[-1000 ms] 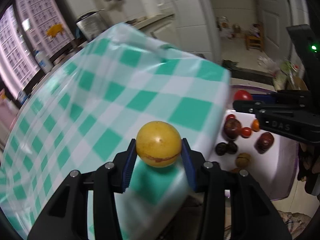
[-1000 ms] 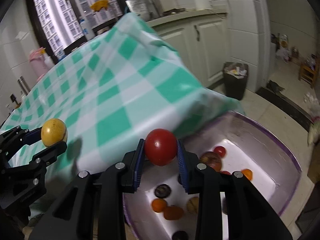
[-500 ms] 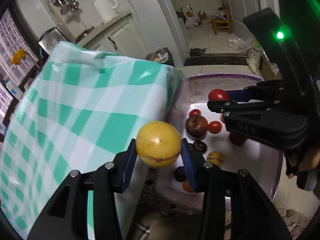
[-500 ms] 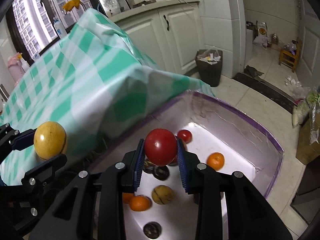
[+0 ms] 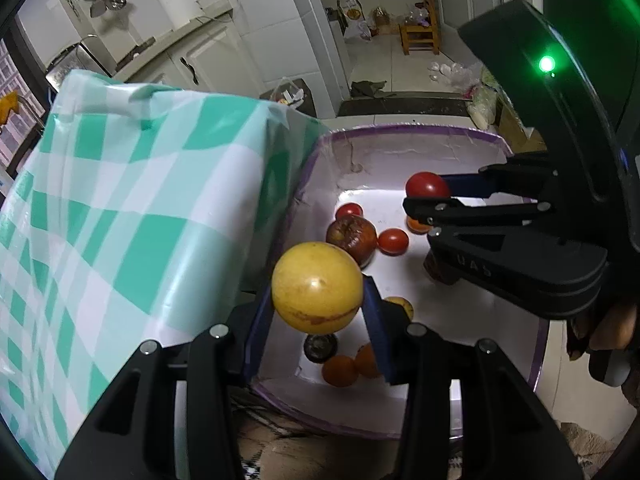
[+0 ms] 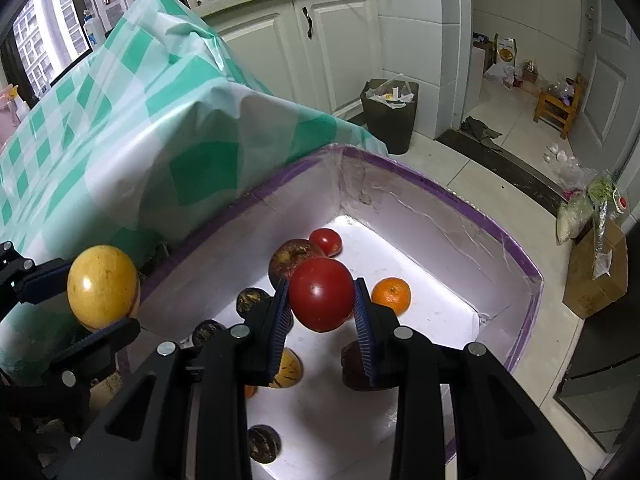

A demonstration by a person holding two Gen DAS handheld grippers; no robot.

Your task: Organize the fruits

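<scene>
Jaws of the left gripper (image 5: 318, 312) clamp a yellow fruit (image 5: 317, 287), held above the near corner of the purple-rimmed box (image 6: 472, 208). Jaws of the right gripper (image 6: 322, 312) pinch a red tomato (image 6: 321, 299) over the box's middle. Below and beyond those jaws, on the white box floor, lie a bruised apple (image 5: 352, 237), small tomatoes (image 5: 393, 241), an orange (image 6: 391, 295) and dark fruits (image 6: 262, 443). Left of both jaws hangs a green-checked cloth (image 5: 120, 216).

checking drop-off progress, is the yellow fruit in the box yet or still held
Held: the left gripper clamps the yellow fruit above the box.
</scene>
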